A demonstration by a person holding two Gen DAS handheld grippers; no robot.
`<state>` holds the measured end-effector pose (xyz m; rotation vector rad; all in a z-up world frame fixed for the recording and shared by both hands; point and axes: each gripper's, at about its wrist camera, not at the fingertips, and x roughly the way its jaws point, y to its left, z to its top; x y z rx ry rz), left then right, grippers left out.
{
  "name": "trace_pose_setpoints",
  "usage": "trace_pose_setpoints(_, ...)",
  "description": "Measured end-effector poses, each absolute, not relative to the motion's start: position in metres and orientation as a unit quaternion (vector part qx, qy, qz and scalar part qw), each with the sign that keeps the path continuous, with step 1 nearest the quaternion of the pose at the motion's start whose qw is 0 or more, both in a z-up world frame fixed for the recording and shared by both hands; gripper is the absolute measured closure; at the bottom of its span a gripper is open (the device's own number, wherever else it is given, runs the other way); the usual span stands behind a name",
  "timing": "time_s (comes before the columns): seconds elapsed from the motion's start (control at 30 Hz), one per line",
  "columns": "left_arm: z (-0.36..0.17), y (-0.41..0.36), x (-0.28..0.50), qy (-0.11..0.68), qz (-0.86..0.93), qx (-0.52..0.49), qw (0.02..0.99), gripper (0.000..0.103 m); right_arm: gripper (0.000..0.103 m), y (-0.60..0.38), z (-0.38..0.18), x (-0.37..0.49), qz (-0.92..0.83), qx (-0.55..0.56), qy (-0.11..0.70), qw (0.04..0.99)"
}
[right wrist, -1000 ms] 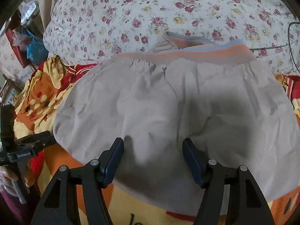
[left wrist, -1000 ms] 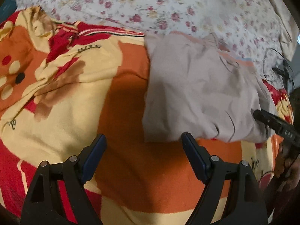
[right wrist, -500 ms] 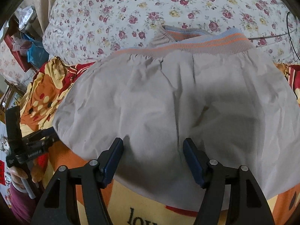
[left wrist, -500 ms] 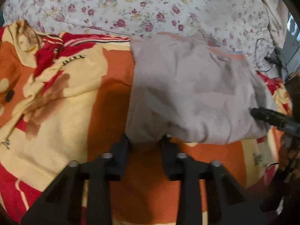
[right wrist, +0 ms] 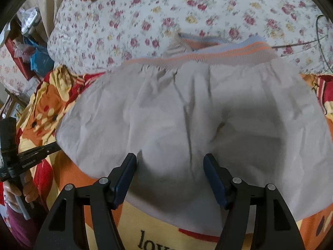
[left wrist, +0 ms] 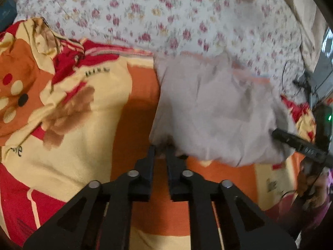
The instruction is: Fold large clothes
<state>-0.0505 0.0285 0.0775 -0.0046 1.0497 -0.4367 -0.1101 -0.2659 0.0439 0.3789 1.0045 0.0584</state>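
On the bed, far left, we see a blanket (left wrist: 87, 125) in orange, yellow and red with a cartoon print, bunched up at its far left corner. Behind it a white floral quilt (left wrist: 166, 20) runs across the back.

Next, our left gripper (left wrist: 160, 149) has its fingers (left wrist: 150, 160) nearly pressed together, having just closed, pinching the near left corner of the grey shorts (left wrist: 218, 112). That corner is bunched up between the tips. In the right wrist view the same gripper (right wrist: 56, 146) shows at the left edge of the shorts, with a hand (right wrist: 18, 191) on its handle.

Centre to right, the shorts (right wrist: 197, 125) lie spread flat on the blanket, and their waistband (right wrist: 218, 52), striped orange and blue, reaches onto the floral quilt at the far side. Fabric is creased, frames a bit blurred.

Right side, our right gripper (right wrist: 169, 177) has its fingers (right wrist: 124, 177) spread wide over the near hem of the shorts, holding nothing. Whether the tips touch the cloth, we cannot tell.
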Motion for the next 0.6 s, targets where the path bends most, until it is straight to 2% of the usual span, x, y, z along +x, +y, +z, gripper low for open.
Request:
trace_pose_setpoints(0.03,0.084,0.028,-0.051,0.486,-0.207,-0.011,0.849,0.069,0.036,-0.268,0.047,-0.111,0.026,0.182,0.471,0.863)
trace_pose_setpoints(0.07,0.088,0.026,-0.052,0.478,-0.210,-0.020,0.852,0.063,0.036,-0.271,0.050,-0.112,0.022,0.183,0.463,0.867)
trace_pose_setpoints(0.1,0.091,0.024,-0.053,0.474,-0.213,-0.025,0.854,0.059,0.036,-0.275,0.054,-0.112,0.016,0.183,0.453,0.872)
trace_pose_setpoints(0.17,0.096,0.014,-0.054,0.465,-0.225,-0.040,0.855,0.058,0.041,-0.280,0.060,-0.110,0.007,0.184,0.442,0.878)
trace_pose_setpoints(0.23,0.096,0.004,-0.054,0.461,-0.234,-0.044,0.855,0.049,0.049,-0.286,0.063,-0.104,0.000,0.185,0.434,0.882)
trace_pose_setpoints(0.4,0.076,-0.021,-0.045,0.484,-0.220,-0.033,0.846,0.049,0.062,-0.289,0.061,-0.073,-0.006,0.185,0.424,0.886)
trace_pose_setpoints(0.6,0.056,-0.032,-0.038,0.506,-0.195,-0.021,0.840,0.049,0.069,-0.293,0.039,-0.033,-0.025,0.177,0.430,0.885)
